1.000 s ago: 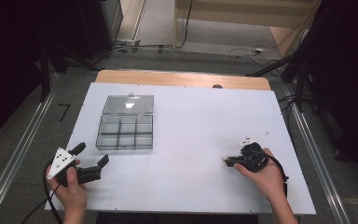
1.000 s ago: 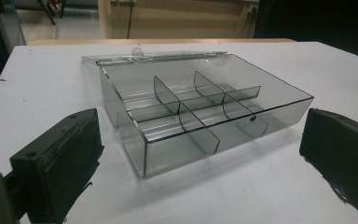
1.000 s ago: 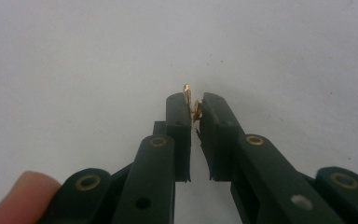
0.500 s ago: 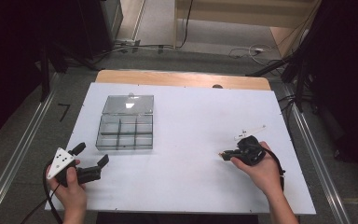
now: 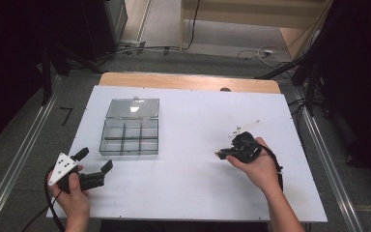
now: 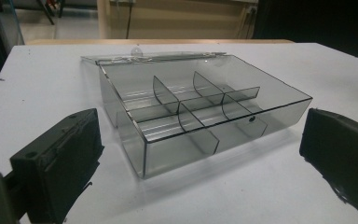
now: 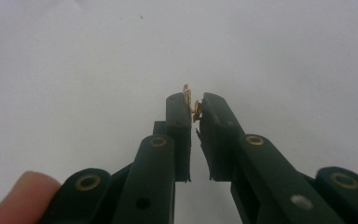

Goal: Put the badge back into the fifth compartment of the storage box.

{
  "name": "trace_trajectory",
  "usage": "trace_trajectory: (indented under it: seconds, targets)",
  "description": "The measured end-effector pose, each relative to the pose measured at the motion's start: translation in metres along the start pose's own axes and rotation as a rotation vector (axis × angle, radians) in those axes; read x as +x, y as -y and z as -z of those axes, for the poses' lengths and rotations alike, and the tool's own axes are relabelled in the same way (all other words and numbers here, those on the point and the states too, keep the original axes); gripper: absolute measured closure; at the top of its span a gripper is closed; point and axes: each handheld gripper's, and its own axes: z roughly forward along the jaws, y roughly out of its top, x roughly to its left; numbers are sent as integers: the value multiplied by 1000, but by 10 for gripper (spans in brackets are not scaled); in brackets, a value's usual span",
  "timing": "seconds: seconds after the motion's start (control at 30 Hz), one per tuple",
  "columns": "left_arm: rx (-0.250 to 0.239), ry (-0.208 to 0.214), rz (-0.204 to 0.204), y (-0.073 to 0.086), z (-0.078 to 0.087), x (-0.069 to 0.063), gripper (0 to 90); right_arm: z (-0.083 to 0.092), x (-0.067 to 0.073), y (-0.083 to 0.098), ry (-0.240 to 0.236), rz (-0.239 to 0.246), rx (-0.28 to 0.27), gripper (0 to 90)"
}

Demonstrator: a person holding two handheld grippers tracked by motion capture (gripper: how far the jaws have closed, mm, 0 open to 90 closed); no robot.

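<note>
No brand, label or writing is readable anywhere on the gear or the box. The white table (image 5: 193, 188) has a bare wooden strip along its far edge, and beyond it the room is dim: grey floor, loose cables, a pale wooden piece of furniture at the back.

Just ahead of the left gripper (image 5: 94, 165), slightly to its right, sits a clear compartment box (image 5: 129, 137) with its lid (image 5: 133, 108) folded back flat on the far side. That gripper's jaws stand wide apart and hold nothing; the box (image 6: 200, 112) lies beyond them, not touched.

The right gripper (image 5: 221, 153) lies well apart from the box, pointing toward it. In its own view the jaws are nearly closed, and a small gold-coloured thing (image 7: 192, 103) is pinched at the very tips (image 7: 193, 109). It is too small and blurred to name. The compartments look empty, though the smoky plastic makes that hard to tell.
</note>
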Motion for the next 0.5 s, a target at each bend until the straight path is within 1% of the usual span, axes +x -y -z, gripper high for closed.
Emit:
trace_trajectory:
  seconds: [0.07,0.17,0.2,0.23,0.3,0.43,0.5]
  targets:
    - [0,-1,-1,0,0,0,0,-2,2,-6,-5,10,0,800]
    - [0,-1,0,0,0,0,0,-5,5,-12,-8,13,2,800]
    - [1,-1,-2,0,0,0,0,-6,6,-15,-11,23,2,800]
    - [0,-1,-2,0,0,0,0,-7,7,-16,-9,17,3,800]
    - [-2,-1,1,0,0,0,0,-10,9,-21,-14,31,4,800]
    - [-2,-2,2,0,0,0,0,-16,14,-29,-22,36,5,799]
    - [-1,-3,3,0,0,0,0,-19,16,-32,-28,47,5,800]
